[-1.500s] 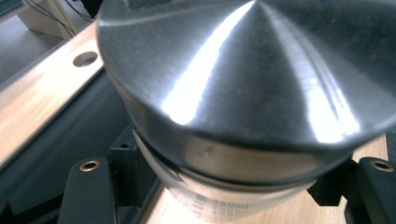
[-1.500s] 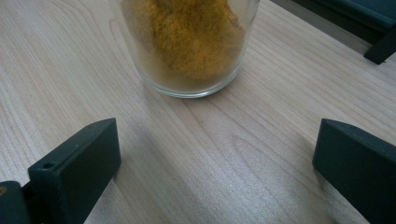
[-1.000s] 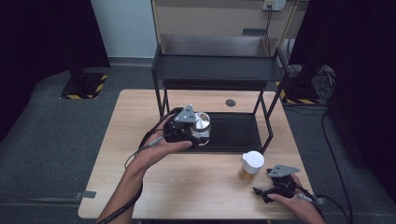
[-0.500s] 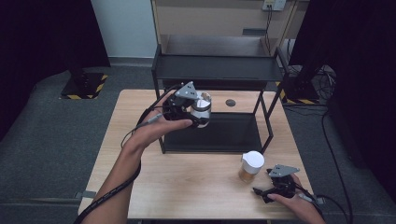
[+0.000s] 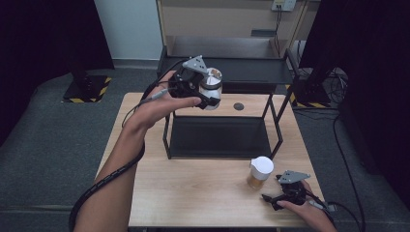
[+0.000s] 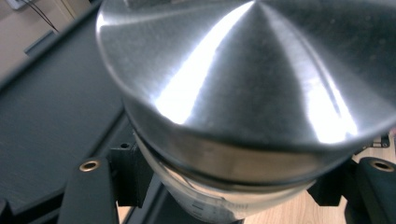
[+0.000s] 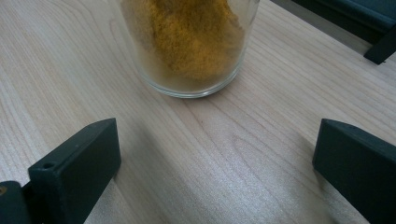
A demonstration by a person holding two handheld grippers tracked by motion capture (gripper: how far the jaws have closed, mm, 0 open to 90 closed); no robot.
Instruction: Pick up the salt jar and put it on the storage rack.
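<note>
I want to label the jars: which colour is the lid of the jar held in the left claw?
Shiny silver metal lid, clearest in the left gripper view.

Each of the person's bare forearms ends in a hand around a black two-jaw gripper, the left gripper (image 5: 205, 99) and the right gripper (image 5: 270, 199), and each carries a grey three-cornered plate on top. A thick black cable runs from the left one along the forearm toward the elbow, with a thinner grey lead looping beside the wrist; another dark cable trails from the right one. Seen close, the jaws are matt black blocks, squared at the tips, with small brass-ringed screw holes.
</note>
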